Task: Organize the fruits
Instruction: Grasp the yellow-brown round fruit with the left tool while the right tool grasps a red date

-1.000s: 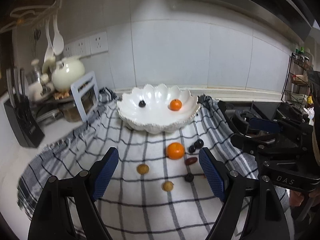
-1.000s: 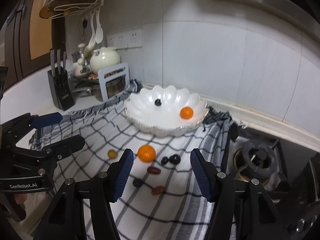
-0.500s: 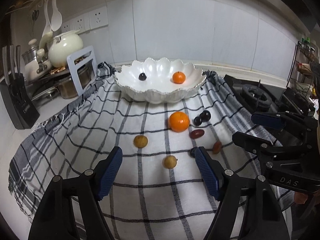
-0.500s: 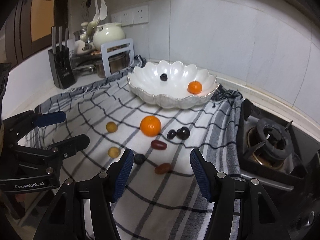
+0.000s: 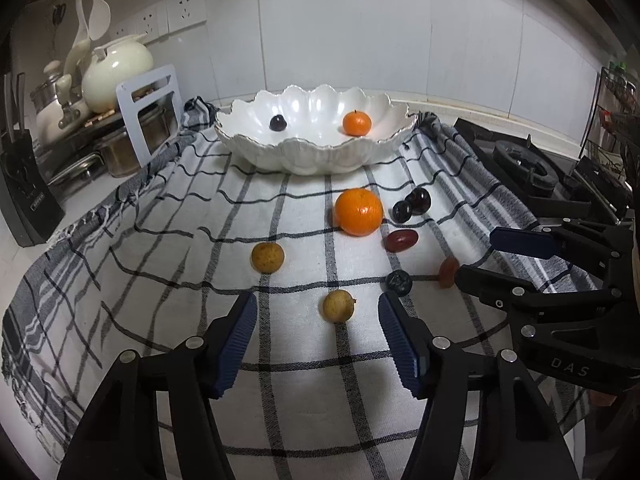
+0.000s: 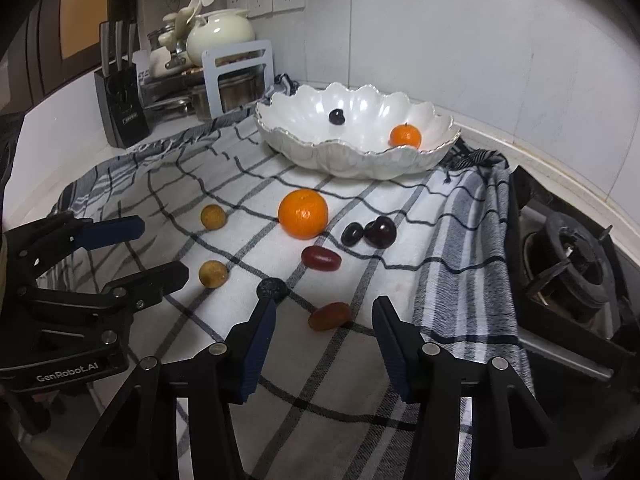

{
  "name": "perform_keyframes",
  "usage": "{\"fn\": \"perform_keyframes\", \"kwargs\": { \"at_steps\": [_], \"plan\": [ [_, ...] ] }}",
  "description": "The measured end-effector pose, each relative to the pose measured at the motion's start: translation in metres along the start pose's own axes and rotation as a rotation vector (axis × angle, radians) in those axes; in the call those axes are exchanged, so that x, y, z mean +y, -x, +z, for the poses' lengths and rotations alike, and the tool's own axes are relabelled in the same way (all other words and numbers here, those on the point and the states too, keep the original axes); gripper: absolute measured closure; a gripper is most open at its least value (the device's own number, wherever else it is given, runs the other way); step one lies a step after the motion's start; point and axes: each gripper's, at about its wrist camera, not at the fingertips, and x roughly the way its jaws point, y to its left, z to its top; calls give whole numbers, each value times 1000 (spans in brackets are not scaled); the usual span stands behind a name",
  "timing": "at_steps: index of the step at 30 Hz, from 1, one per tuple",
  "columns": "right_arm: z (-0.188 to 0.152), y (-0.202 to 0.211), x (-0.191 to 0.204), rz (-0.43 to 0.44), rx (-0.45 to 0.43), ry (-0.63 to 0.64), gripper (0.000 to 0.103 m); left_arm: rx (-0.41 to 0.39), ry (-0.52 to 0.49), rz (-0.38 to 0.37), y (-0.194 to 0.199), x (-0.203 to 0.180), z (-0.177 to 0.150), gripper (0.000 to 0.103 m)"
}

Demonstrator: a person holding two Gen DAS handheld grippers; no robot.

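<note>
Both tongs are released and have just been closing. The left tongs (image 5: 318,316) straddle a small yellow fruit (image 5: 339,306) on the checked cloth (image 5: 168,264) without touching it. The right tongs (image 6: 324,316) frame a brown date (image 6: 329,316). A white bowl (image 5: 320,156) farther back on the cloth holds a small orange (image 5: 357,123) and a dark cherry (image 5: 277,123)

Right gripper's finger (image 6: 260,332) partly hides a dark berry (image 6: 272,289).

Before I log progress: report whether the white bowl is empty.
Not empty. The white bowl holds a small orange and one dark fruit; the rest lie on the checked cloth.
</note>
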Motion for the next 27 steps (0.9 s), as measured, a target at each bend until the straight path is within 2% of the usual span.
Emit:
{"fn": "perform_keyframes", "kwargs": {
  "at_steps": [15, 23, 27],
  "plan": [
    [-4, -28, -7, 33, 58, -3, 61, 58, -22, -24, -27, -7, -4, 58],
    [-3, -35, -11, 40, 67, -5, 61, 79, -10, -33, -38, -8, -4, 67],
    [-3, -38, -10, 54, 78, -2, 66, 89, -4, -36, -41, -8, -3, 71]
  ]
}}
